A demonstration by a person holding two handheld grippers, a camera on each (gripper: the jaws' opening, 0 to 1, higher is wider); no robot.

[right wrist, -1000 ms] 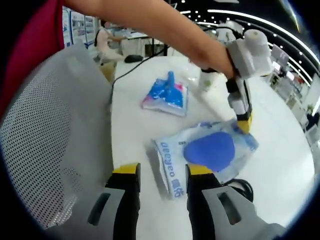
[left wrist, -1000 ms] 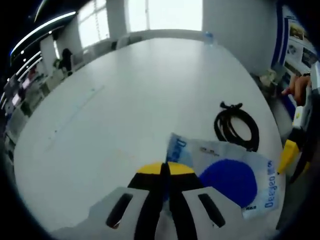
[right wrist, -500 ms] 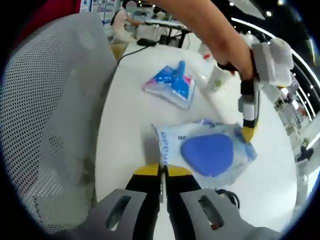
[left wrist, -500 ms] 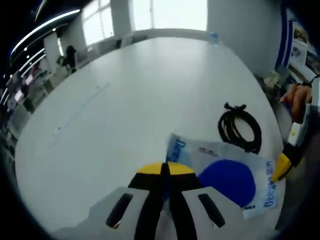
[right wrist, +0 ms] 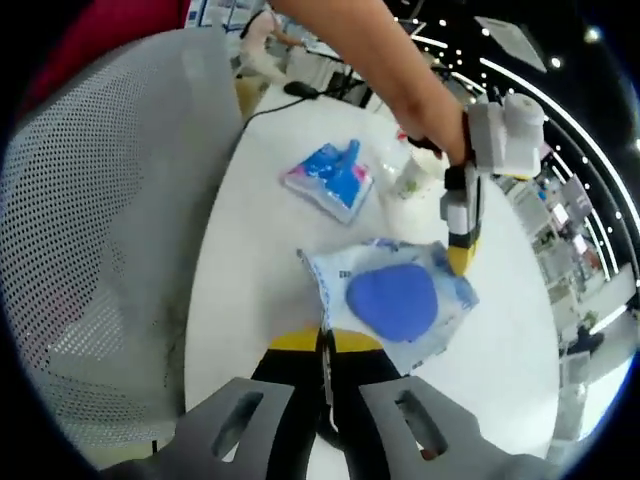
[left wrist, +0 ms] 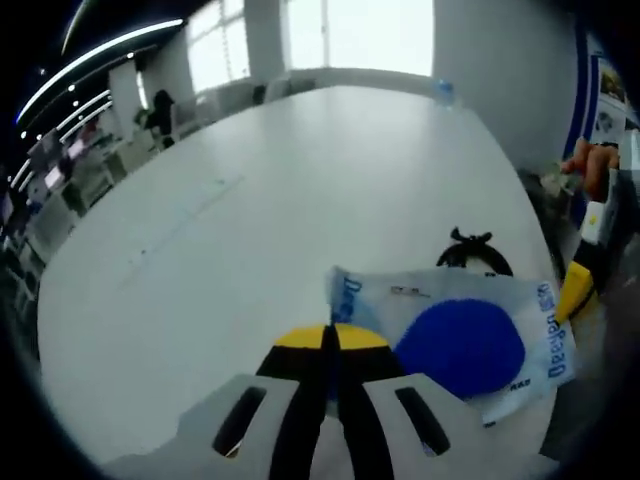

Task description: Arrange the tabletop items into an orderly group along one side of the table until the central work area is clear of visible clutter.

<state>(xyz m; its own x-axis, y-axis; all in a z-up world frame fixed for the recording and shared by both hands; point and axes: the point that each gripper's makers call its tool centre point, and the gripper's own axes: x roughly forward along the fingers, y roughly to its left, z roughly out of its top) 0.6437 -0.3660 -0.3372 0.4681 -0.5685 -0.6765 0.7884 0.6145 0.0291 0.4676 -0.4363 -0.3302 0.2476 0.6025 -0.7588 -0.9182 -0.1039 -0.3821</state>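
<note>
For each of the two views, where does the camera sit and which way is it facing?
Left gripper view: rides the left gripper, facing across the white table toward windows; its fingers pinch the packet.
Right gripper view: rides the right gripper, facing the mesh chair and the person's forearm.
Shared: the packet, each other's gripper.

Grey mesh office chair (right wrist: 95, 230) tucked right up against the white table (left wrist: 300, 200) edge. Big bright windows (left wrist: 330, 35) at the far end, ceiling light strips (right wrist: 570, 120) overhead, desks way back.
</note>
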